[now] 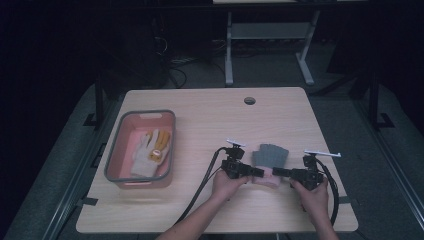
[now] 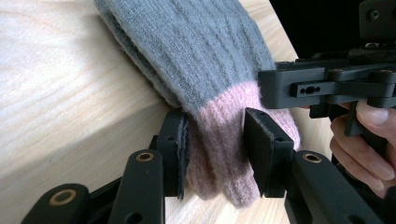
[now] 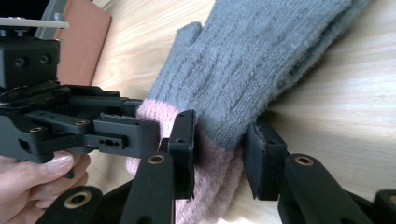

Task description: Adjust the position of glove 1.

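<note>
High view: the grey knitted glove with a pink cuff (image 1: 270, 161) lies lower centre, its cuff pinched by the left gripper (image 1: 256, 172) and right gripper (image 1: 280, 171); next, probably lifting together.

Lit table, dark surroundings, soft close-ups.

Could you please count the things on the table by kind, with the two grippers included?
Gloves: 2, a grey glove with a pink cuff between the grippers and a white and yellow glove in the bin
Bins: 1, a pink bin
Grippers: 2, the left gripper and the right gripper
Total: 5
</note>
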A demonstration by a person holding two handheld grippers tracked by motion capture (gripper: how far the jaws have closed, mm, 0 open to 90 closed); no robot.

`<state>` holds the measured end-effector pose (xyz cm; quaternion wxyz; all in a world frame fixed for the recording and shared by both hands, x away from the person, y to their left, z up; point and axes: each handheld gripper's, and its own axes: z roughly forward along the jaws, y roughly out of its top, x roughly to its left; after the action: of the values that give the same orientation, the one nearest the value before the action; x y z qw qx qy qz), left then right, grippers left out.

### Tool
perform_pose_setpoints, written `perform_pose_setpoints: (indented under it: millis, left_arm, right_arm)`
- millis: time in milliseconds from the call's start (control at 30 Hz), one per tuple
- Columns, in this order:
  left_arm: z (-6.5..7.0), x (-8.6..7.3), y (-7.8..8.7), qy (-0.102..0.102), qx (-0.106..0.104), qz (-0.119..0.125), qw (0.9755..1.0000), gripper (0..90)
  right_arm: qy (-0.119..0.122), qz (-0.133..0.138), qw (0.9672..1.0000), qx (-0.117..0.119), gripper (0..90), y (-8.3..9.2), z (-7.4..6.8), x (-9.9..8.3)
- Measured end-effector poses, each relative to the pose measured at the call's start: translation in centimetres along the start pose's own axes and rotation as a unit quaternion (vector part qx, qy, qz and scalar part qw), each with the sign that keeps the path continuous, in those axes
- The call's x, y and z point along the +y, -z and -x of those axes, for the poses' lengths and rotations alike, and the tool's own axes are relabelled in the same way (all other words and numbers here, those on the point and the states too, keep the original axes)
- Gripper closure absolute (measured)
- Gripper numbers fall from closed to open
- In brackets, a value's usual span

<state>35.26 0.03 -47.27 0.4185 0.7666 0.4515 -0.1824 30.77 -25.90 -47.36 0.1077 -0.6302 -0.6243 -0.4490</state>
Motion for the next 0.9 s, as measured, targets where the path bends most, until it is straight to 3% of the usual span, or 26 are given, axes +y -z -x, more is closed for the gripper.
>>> perform_pose_setpoints:
  millis: [600,900]
  left_arm:
    - [-0.4,-1.4,2.5,-0.005,-0.016,0.012,0.9998,61.3]
    - [-0.3,-1.5,4.6,-0.02,-0.014,0.02,0.9995,61.4]
  right_arm:
    - [0.035,-0.001,0.9992,0.019,67.3,-0.5,-2.5,-0.5]
    - [0.072,-0.005,0.9972,0.02,67.5,-0.7,-4.7,-0.2]
